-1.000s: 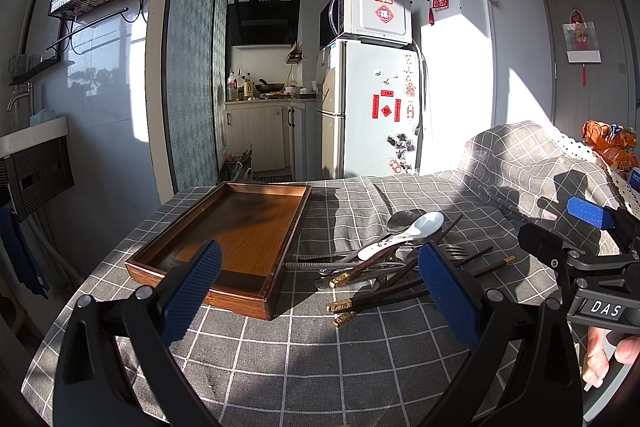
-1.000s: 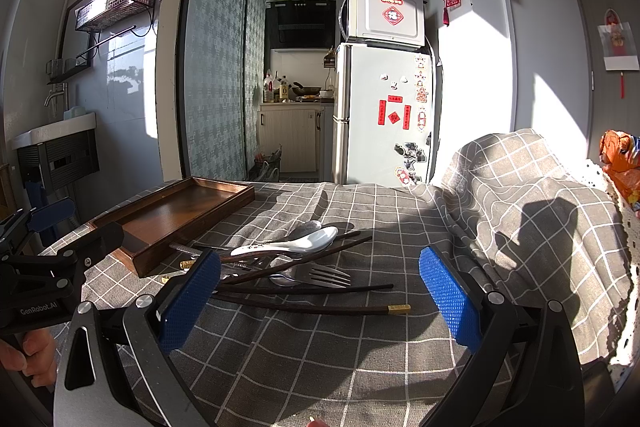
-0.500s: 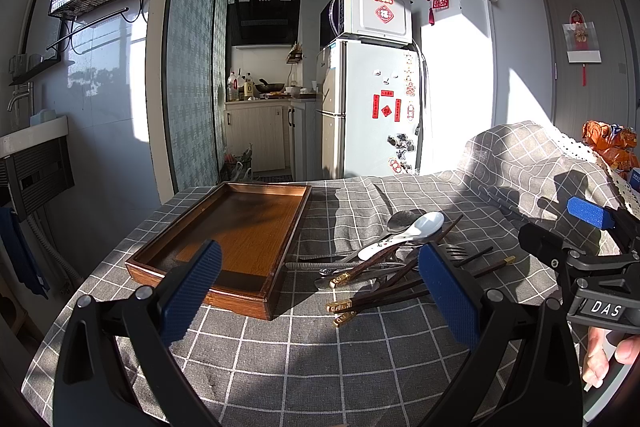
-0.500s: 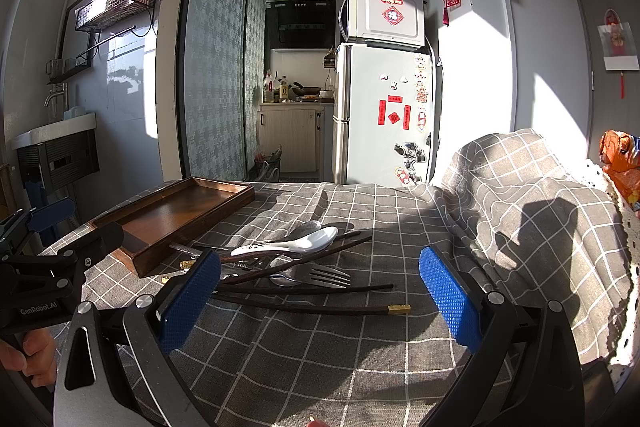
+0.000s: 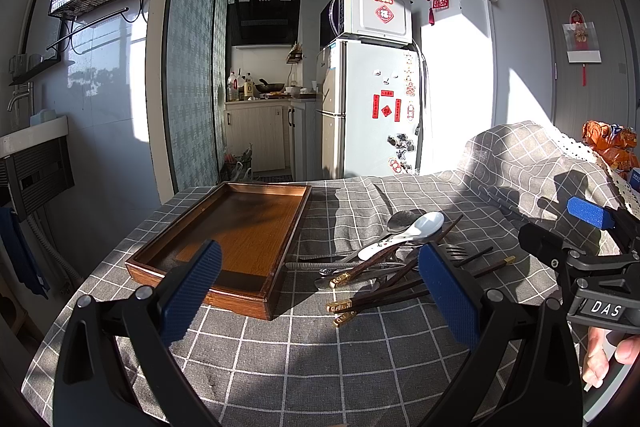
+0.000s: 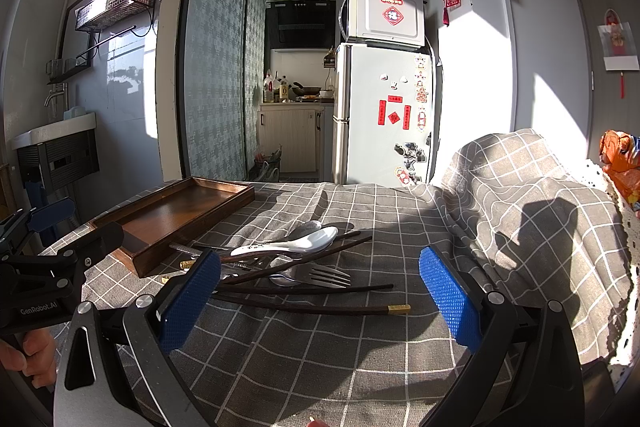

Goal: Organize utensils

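Wooden tray (image 5: 236, 227) is seen empty on the counter (image 5: 304, 347), the utensils (image 6: 288, 267) heaped just beside it. Both the left gripper (image 5: 320, 291) and right gripper (image 6: 318, 295) are held with jaws wide apart, nothing grasped. Sorting seems unstarted; one piece must be singled out first.

A table draped in a grey checked cloth (image 5: 304, 355) carried a wooden tray (image 5: 224, 227), which sat empty at about 10 o'clock in the left wrist view. Just beside the tray's right edge, toward 2 o'clock, lay a loose heap of utensils: a white ceramic spoon (image 5: 404, 233) resting atop dark chopsticks (image 6: 320, 307), a metal fork (image 6: 320, 275) and metal spoons.
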